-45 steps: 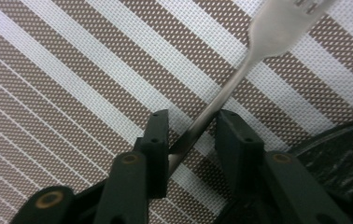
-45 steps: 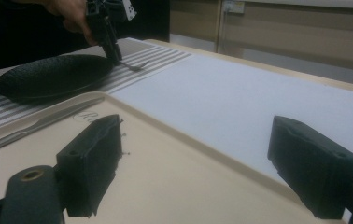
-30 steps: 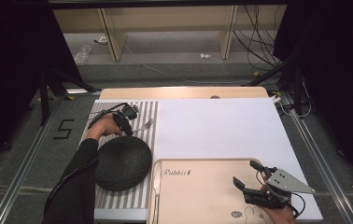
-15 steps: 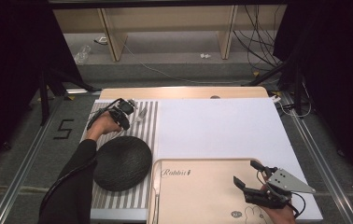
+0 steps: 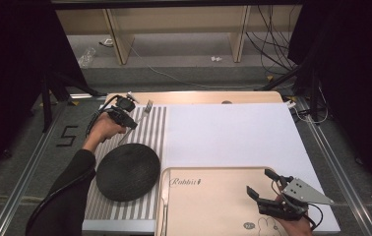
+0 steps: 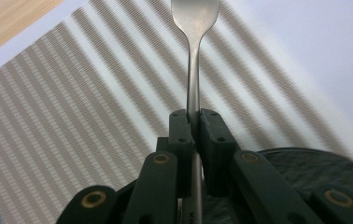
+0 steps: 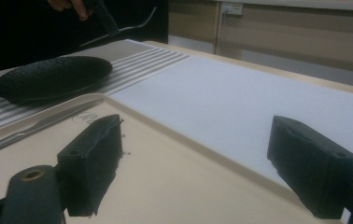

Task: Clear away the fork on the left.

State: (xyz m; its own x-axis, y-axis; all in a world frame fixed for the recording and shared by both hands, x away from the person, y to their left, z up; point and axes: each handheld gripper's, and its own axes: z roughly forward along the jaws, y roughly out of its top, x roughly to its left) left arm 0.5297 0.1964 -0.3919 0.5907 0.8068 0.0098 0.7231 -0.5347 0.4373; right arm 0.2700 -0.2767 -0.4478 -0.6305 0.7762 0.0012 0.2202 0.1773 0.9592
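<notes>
Fork (image 5: 146, 109) first: your left gripper (image 5: 125, 118) pinches its handle between pressed-together jaws, and since a second ago you have lifted it off the striped mat (image 5: 144, 132) at the desk's far left corner, tines pointing away from you. That lift means the pick-up is done; placing looks like the next step. Just nearer you, the black plate (image 5: 127, 171) lies on the mat's near half. A knife (image 7: 39, 125) rests along the left rim of the beige tray (image 5: 208, 196) at the near edge. Your right gripper (image 5: 263, 189) hovers over the tray's right part, jaws spread, holding nothing.
</notes>
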